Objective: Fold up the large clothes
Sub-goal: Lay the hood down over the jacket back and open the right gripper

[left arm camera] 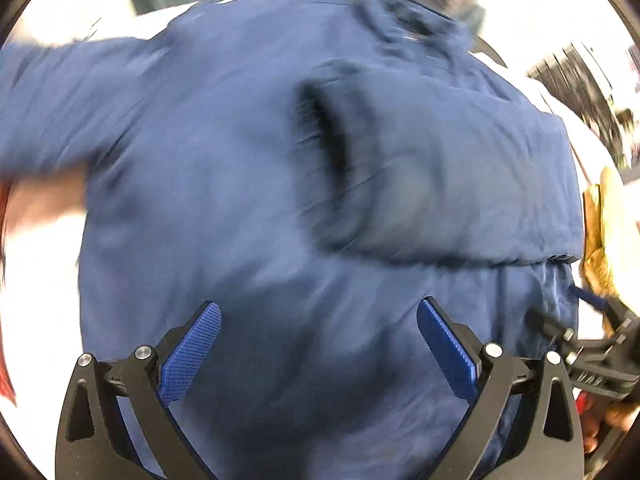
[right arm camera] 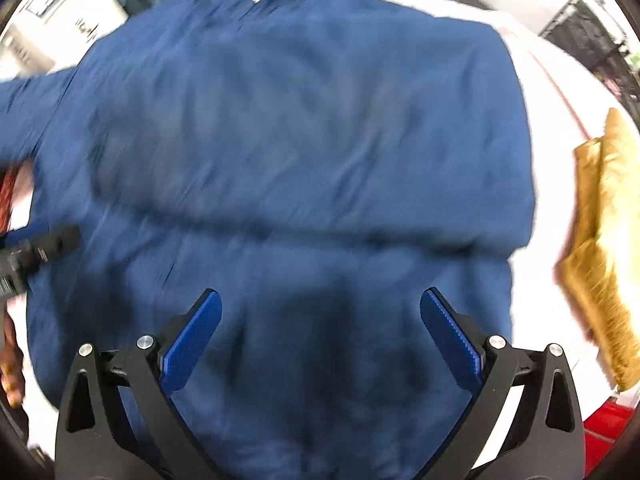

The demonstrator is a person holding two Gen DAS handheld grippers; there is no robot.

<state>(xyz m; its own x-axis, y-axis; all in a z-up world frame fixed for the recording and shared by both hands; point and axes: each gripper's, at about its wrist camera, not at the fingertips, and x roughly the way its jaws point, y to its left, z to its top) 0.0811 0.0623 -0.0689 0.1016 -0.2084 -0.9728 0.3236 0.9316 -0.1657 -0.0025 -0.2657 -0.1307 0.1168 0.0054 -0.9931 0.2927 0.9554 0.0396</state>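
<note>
Spreading across nearly all of both views, a dark blue garment (left arm camera: 248, 168) lies flat on a white surface (left arm camera: 44, 272), directly beneath and ahead of my two claws. My left gripper (left arm camera: 319, 344) hangs over its lower part with the blue-padded fingers (left arm camera: 192, 350) spread wide, pinching nothing. My right gripper (right arm camera: 320, 338) is likewise wide apart above the cloth near its lower edge, holding nothing. Both pictures are blurred.

The white surface shows around the cloth on either side. A folded mustard-yellow cloth (right arm camera: 604, 248) lies just beside the garment's right edge, apart from it. Something red (right arm camera: 608, 420) sits at the lower right. Dark wire shelving (right arm camera: 592, 36) stands in the far right background.

Only the left view shows one sleeve (left arm camera: 420, 168) folded in across the body, its dark cuff opening near the middle, and the collar (left arm camera: 400, 20) at the far end. The right view shows a smooth expanse with a crosswise crease (right arm camera: 304, 232).
</note>
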